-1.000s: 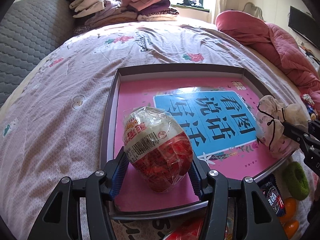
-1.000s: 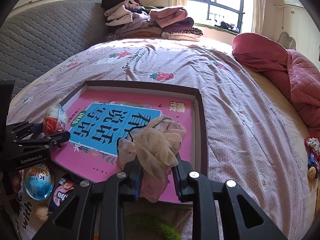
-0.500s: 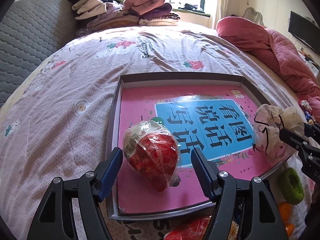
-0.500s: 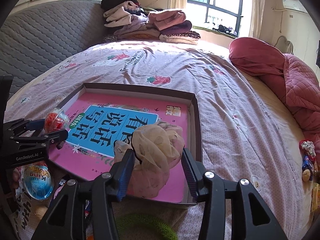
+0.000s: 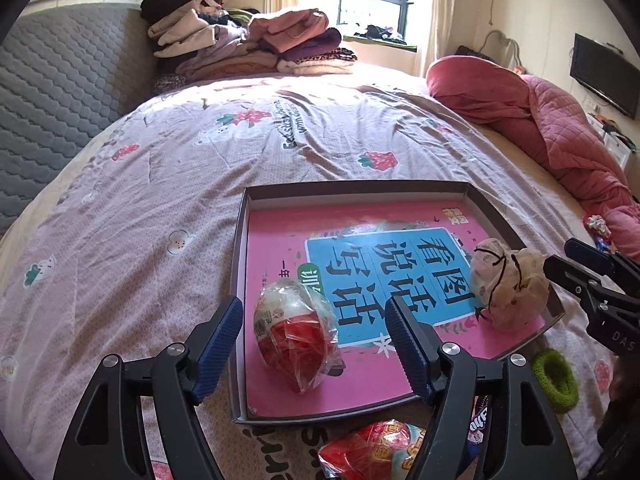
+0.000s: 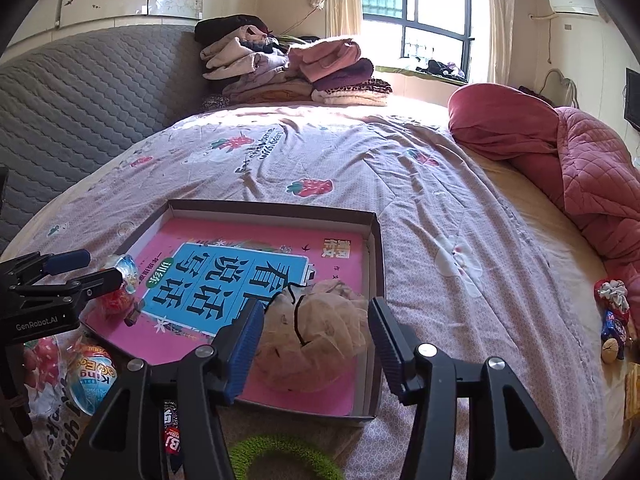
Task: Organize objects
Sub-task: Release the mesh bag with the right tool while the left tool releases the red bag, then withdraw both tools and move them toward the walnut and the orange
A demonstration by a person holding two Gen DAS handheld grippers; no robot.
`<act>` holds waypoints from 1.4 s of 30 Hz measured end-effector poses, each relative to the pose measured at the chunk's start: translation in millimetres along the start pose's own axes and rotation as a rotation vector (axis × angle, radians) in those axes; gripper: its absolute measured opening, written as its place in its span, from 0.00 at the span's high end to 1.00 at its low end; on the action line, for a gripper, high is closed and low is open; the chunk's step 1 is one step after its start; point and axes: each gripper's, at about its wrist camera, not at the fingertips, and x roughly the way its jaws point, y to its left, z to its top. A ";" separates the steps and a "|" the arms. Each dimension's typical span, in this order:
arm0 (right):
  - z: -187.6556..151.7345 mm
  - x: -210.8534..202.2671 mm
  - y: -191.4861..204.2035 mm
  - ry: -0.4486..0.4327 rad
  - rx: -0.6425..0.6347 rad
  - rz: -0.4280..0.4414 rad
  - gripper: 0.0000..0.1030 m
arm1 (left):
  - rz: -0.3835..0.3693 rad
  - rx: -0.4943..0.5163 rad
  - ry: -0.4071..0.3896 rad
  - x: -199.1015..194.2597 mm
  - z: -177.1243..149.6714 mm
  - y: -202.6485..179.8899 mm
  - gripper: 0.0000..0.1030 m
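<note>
A shallow dark box [image 5: 240,280] [image 6: 378,280] lies on the bed with a pink and blue book cover as its floor. A plastic-wrapped red and white egg toy [image 5: 298,336] [image 6: 118,288] lies in its near left corner. My left gripper [image 5: 316,344] [image 6: 86,268] hovers over it, jaws opening, pads clear of the wrapper. A beige and pink mesh scrunchie [image 5: 508,292] [image 6: 320,336] rests in the near right corner. Above it my right gripper [image 6: 316,336] [image 5: 560,258] is opening too, with its pads off the fabric.
Loose items lie in front of the box: a green hair ring [image 5: 556,376] [image 6: 280,456], a red wrapped egg [image 5: 372,448], a blue egg [image 6: 90,380] and a candy wrapper [image 6: 172,436]. Folded clothes [image 6: 296,72] and a red quilt [image 6: 560,152] sit farther back.
Both grippers let go: the left released the wrapped egg and the right released the scrunchie into the box. Both then spread wider and lifted back from the box.
</note>
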 end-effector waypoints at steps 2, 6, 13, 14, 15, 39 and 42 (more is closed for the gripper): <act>1.3 -3.5 -1.0 -0.008 0.000 0.004 0.47 | 0.000 0.000 -0.013 -5.3 1.8 0.0 0.27; 3.9 -11.2 -2.0 -0.025 0.002 0.004 0.47 | 0.000 0.000 -0.036 -17.1 4.6 -1.2 0.27; 8.1 -34.0 2.3 -0.070 -0.003 0.020 0.47 | 0.011 0.008 -0.072 -39.1 5.4 -6.3 0.27; 8.3 -37.7 3.6 -0.077 -0.006 0.020 0.47 | 0.006 0.007 -0.073 -42.0 5.1 -7.1 0.27; 8.3 -41.4 4.9 -0.086 -0.009 0.020 0.47 | 0.006 0.011 -0.077 -45.2 4.7 -8.4 0.27; -27.3 -109.8 25.1 -0.164 -0.038 0.032 0.47 | 0.024 -0.011 -0.044 -83.5 -56.3 -14.6 0.27; -36.6 -115.0 28.9 -0.156 -0.041 0.038 0.47 | 0.011 -0.011 -0.031 -85.5 -68.8 -17.8 0.27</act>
